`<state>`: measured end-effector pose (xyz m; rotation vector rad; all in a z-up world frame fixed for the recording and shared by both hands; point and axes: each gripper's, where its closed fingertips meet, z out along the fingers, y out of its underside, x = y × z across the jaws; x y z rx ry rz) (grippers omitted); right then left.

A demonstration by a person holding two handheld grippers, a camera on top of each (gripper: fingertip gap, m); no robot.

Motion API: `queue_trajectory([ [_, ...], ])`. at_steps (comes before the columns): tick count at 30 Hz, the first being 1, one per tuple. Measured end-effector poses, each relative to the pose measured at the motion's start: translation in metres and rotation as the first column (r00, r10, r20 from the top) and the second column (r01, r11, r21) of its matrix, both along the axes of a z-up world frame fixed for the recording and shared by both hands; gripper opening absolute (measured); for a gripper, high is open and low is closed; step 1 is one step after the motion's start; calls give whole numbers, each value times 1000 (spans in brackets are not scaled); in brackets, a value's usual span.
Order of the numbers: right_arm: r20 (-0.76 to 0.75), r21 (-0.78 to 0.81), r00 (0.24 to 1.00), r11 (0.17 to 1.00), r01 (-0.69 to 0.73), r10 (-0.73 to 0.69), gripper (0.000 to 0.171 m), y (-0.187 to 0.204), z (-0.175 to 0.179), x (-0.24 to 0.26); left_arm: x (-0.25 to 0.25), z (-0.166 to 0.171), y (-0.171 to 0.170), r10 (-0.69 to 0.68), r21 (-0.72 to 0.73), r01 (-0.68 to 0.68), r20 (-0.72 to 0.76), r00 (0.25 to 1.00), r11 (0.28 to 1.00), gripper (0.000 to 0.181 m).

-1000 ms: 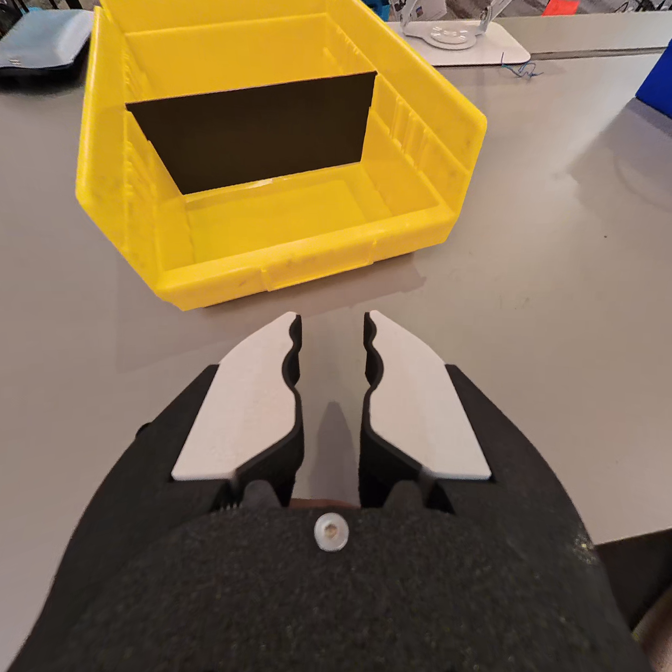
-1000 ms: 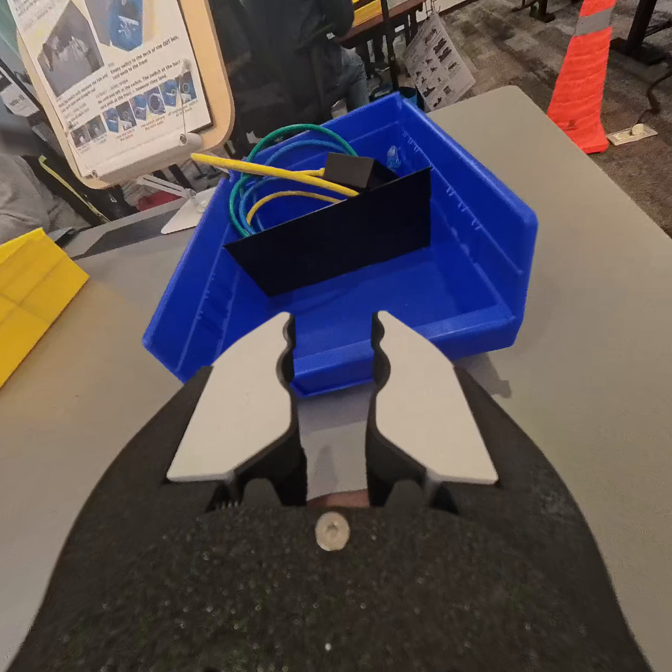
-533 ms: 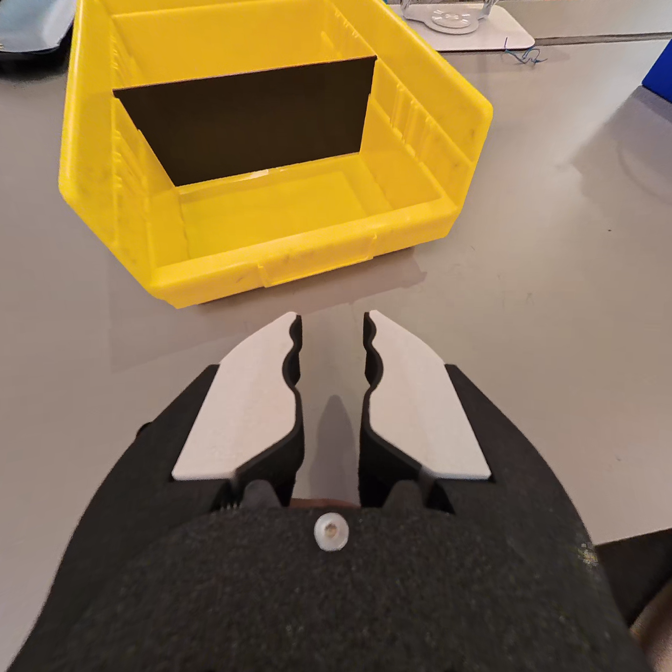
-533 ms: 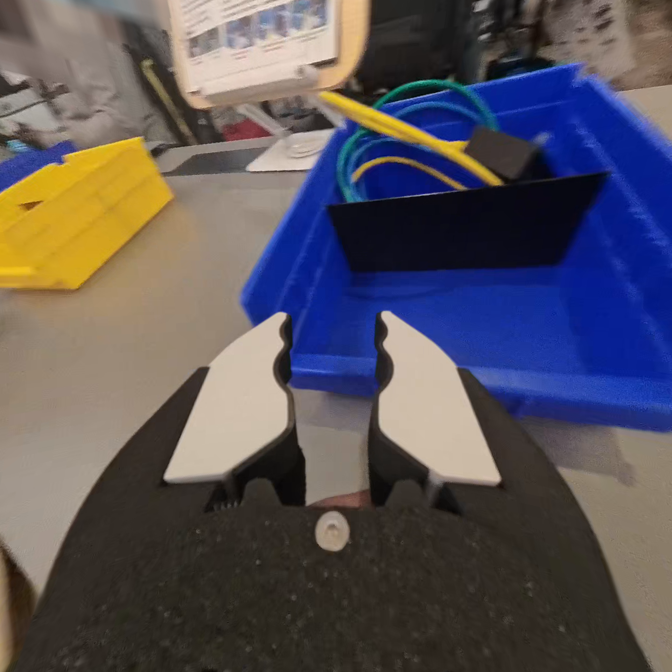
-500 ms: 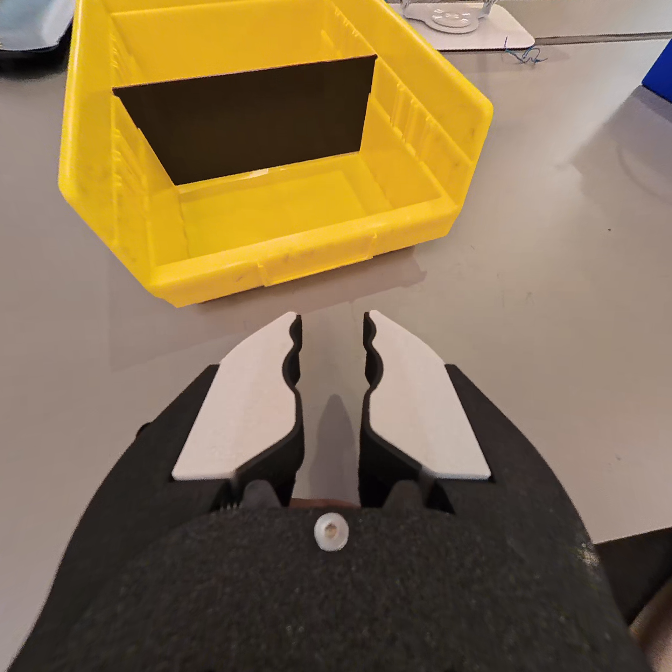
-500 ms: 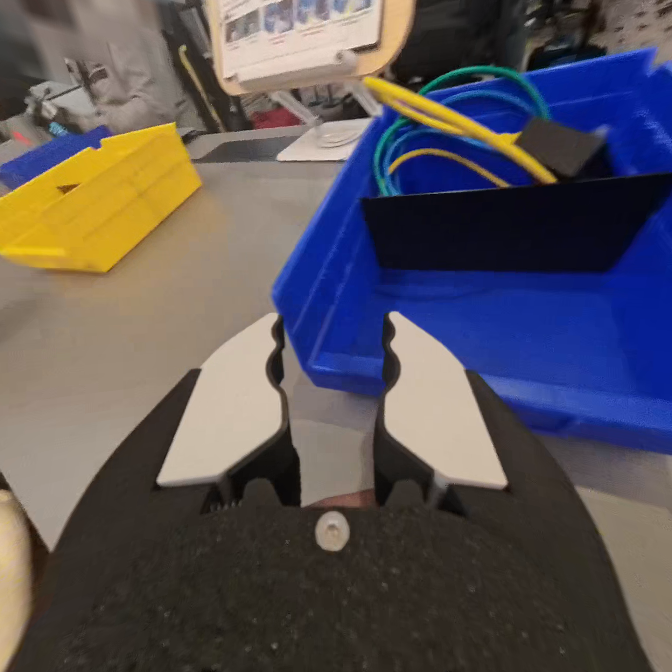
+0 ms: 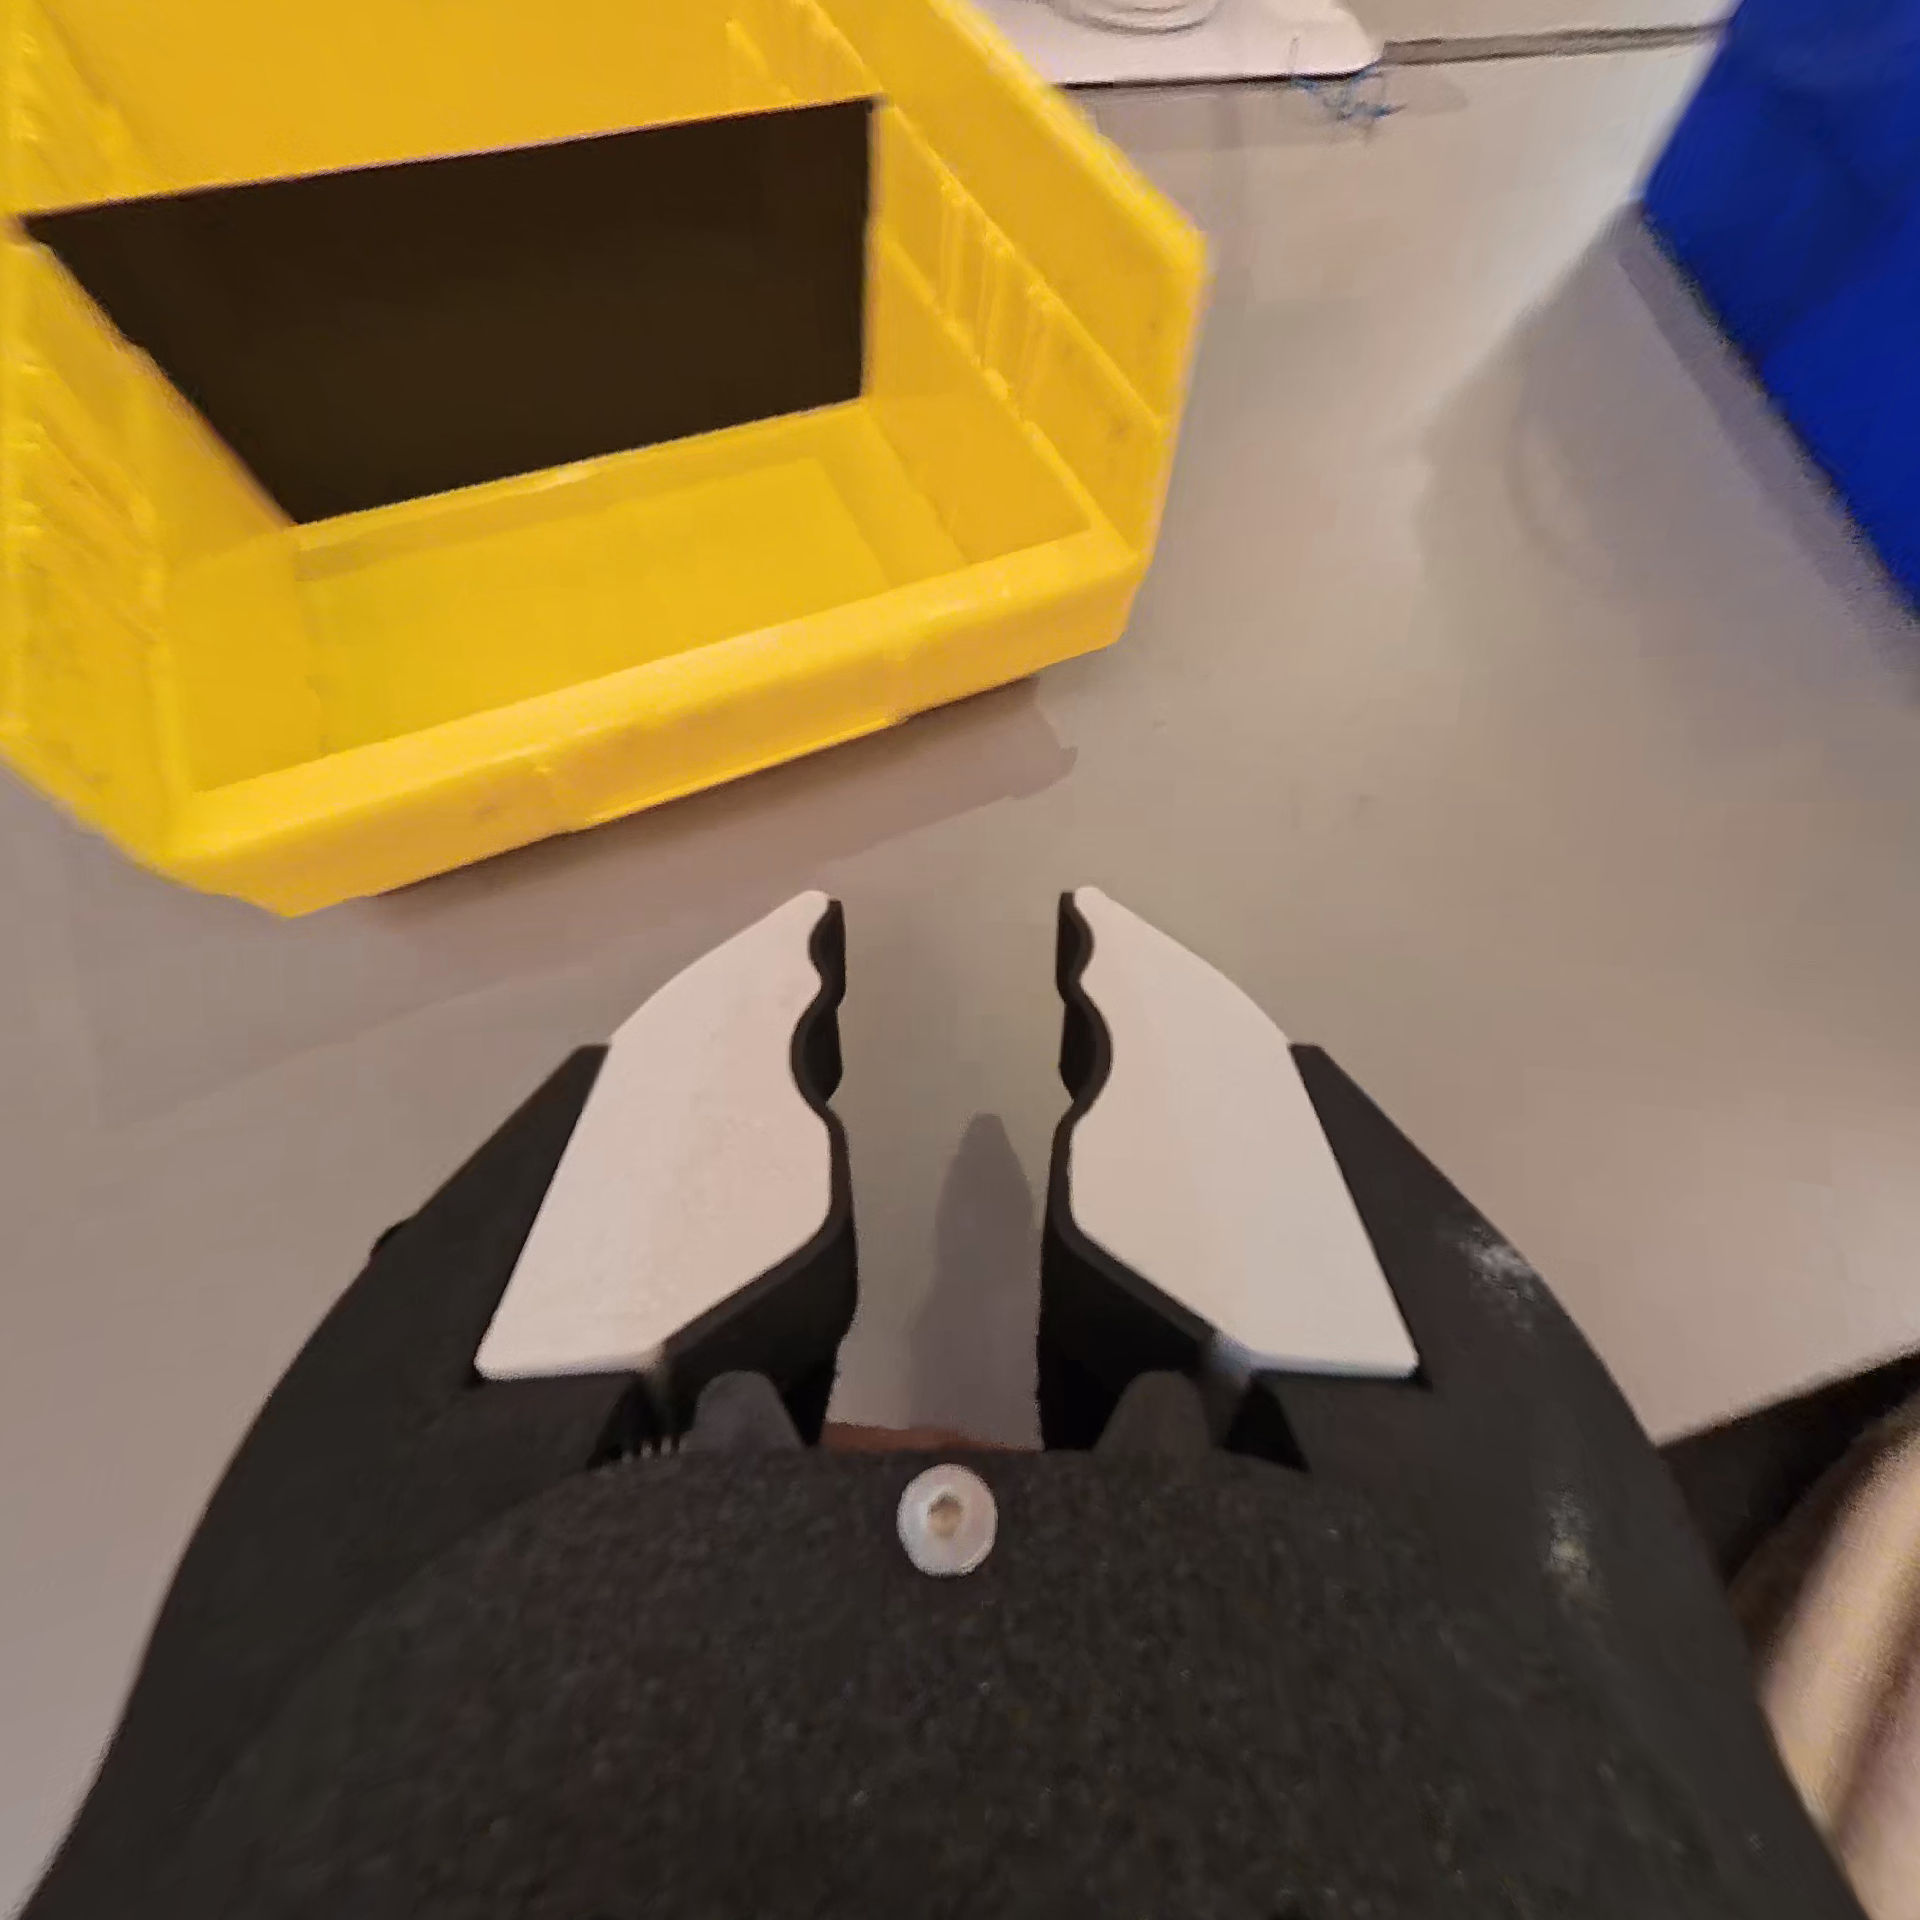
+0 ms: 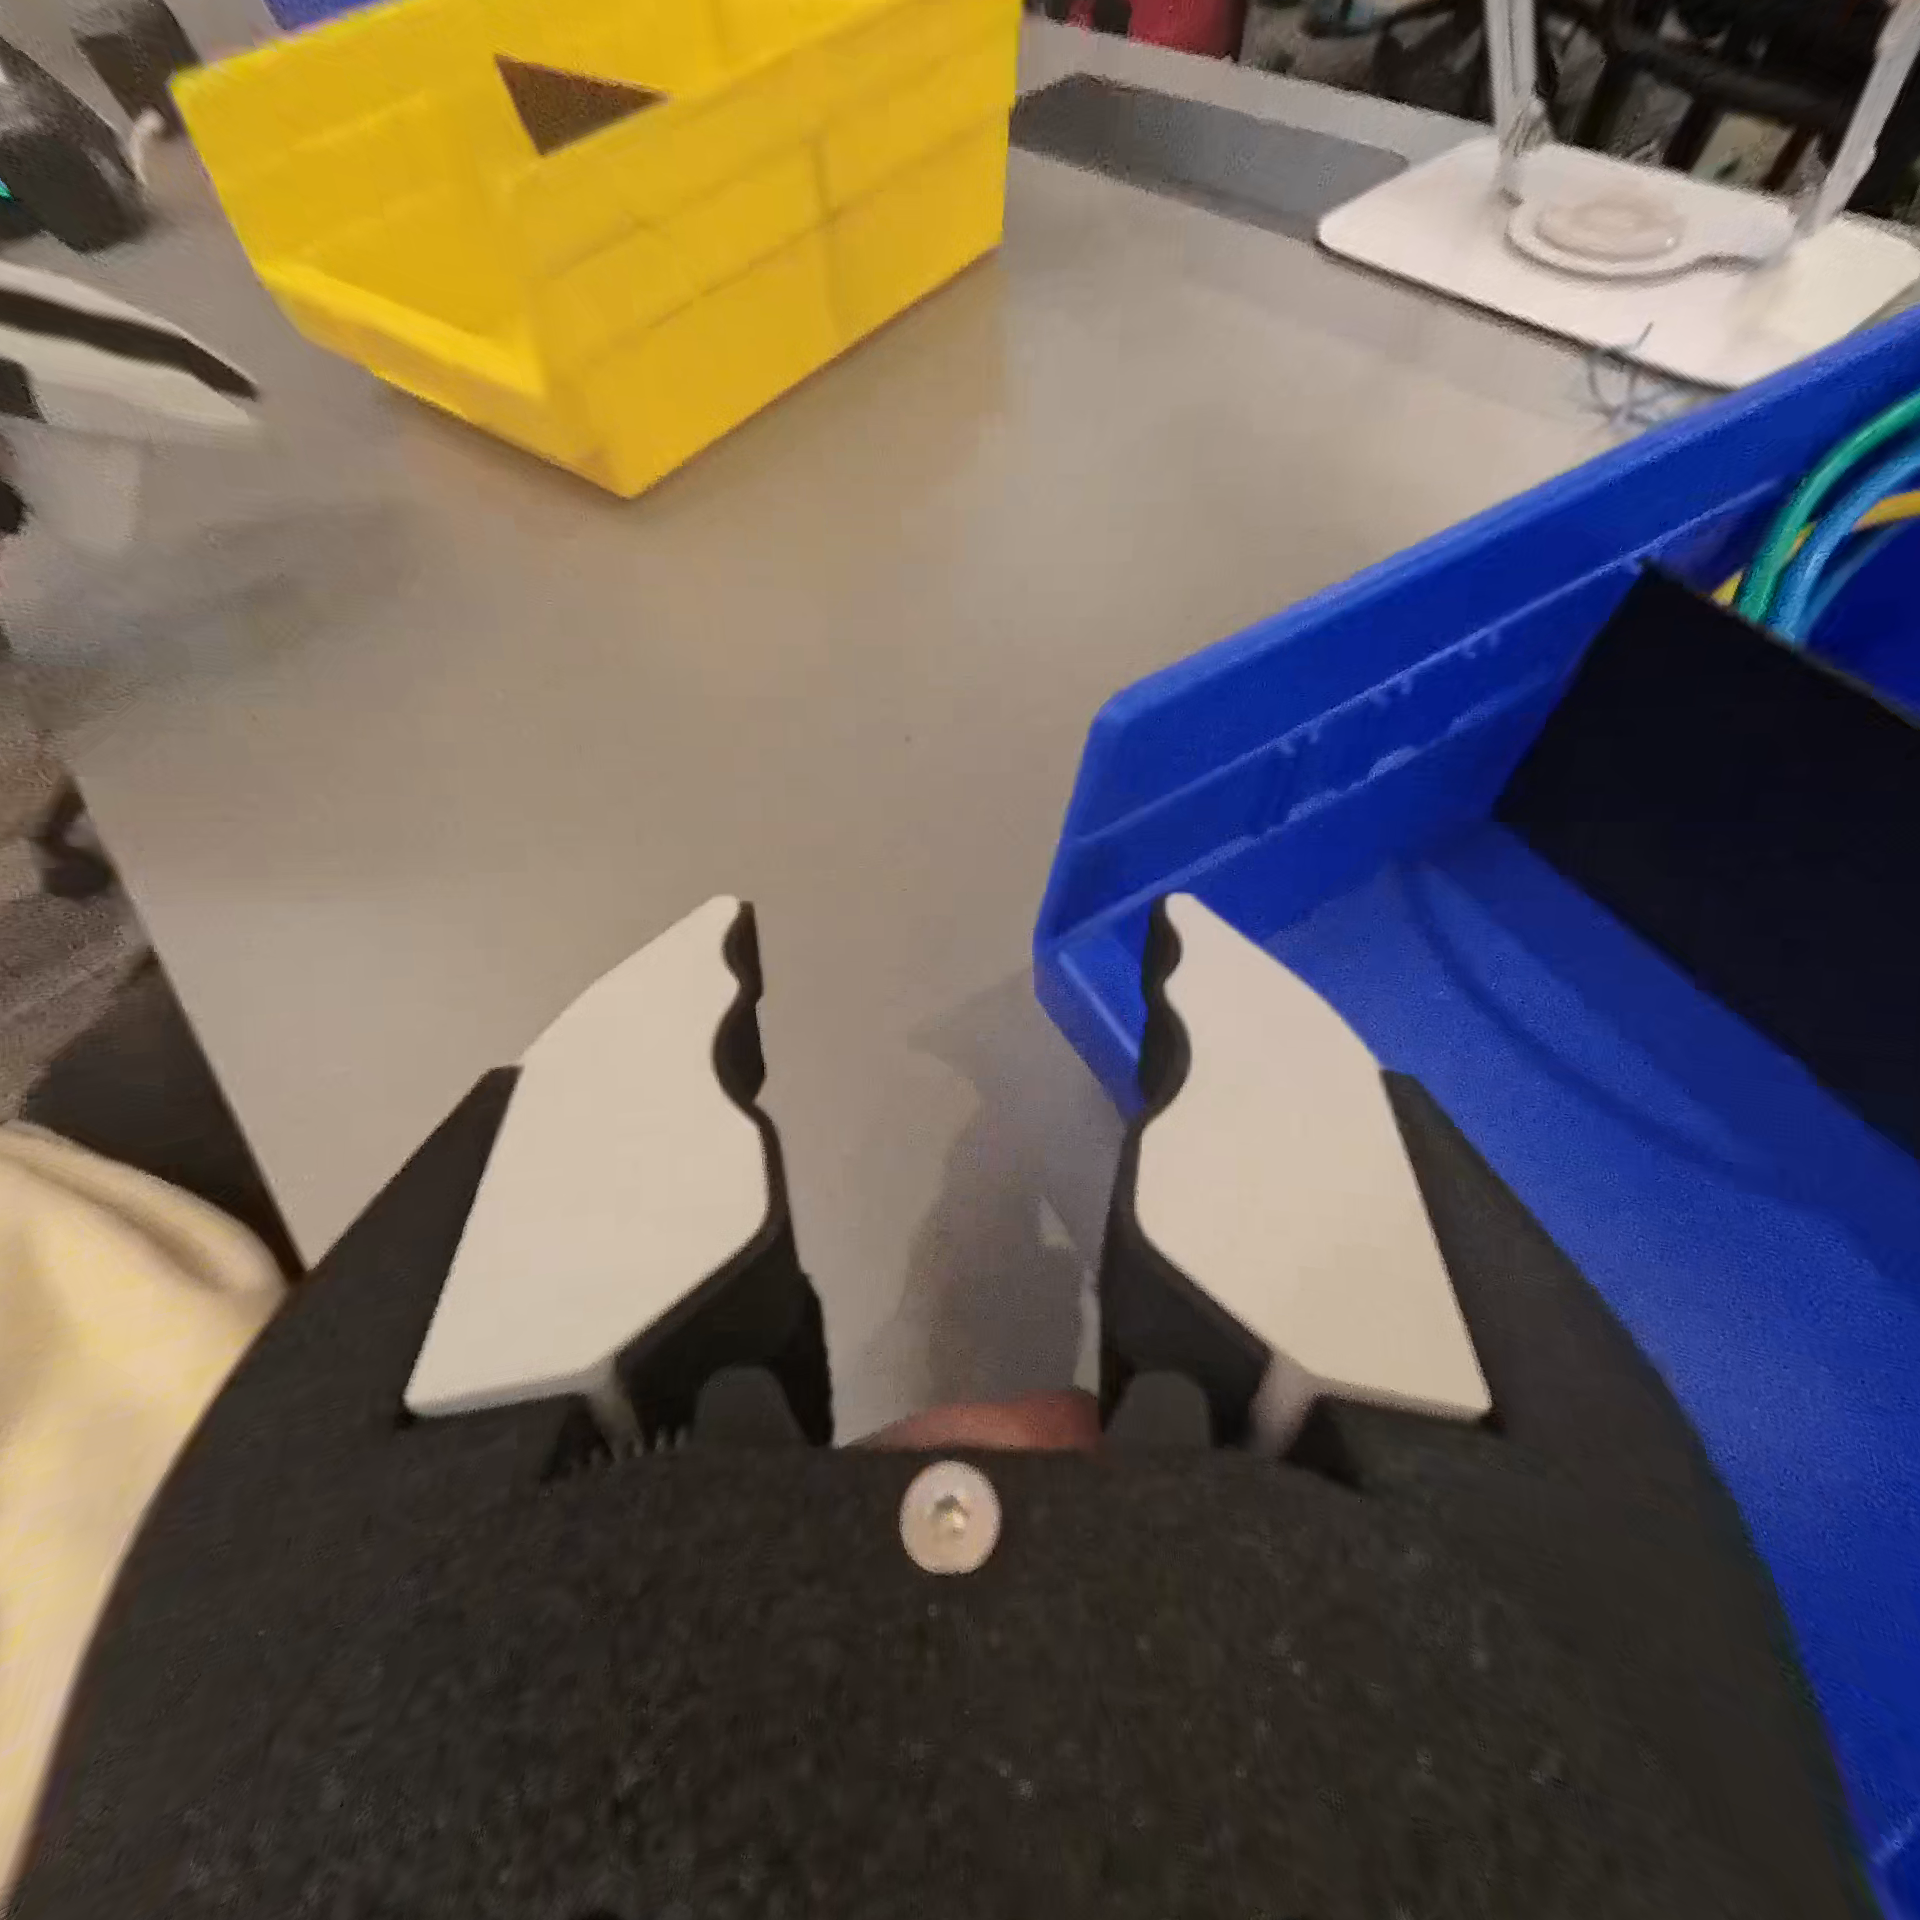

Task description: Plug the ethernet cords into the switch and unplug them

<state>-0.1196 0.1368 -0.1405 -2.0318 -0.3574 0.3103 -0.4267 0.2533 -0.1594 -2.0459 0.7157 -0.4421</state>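
Both grippers, left (image 7: 943, 909) and right (image 8: 951, 914), had jaws parted and empty over the counter (image 8: 727, 675). The cords (image 8: 1829, 530) lay in the blue bin (image 8: 1351, 748), right of frame.

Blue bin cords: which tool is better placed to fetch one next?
Right, probably. The right tool hangs open at the blue bin, whose cords lie behind the divider. The left tool faces the yellow bin, the blue one off to its side.

No writing, label, brand, number or sign can be read in either view; both are blurred and bear none.
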Motion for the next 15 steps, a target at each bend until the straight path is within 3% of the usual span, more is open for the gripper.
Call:
queue_trajectory([
  [3,-104,106,994,994,42,-31,68,-16,41,-12,40,7,-28,-142,11,141,63,988,990,49],
  [6,-160,202,957,941,273,-243,63,-40,69,20,94,19,-56,-283,89,275,95,954,957,54],
  [8,-115,158,812,796,584,-573,43,-64,61,81,137,22,-71,-371,103,362,93,924,927,59],
  [9,-116,167,750,732,661,-651,45,-72,61,102,161,23,-77,-406,91,398,97,909,913,61],
  [12,-85,108,663,654,748,-744,62,-80,47,140,236,29,-89,-482,69,477,132,866,876,68],
  [15,-22,34,641,640,767,-767,63,-79,21,150,301,25,-88,-488,78,482,96,868,873,65],
])
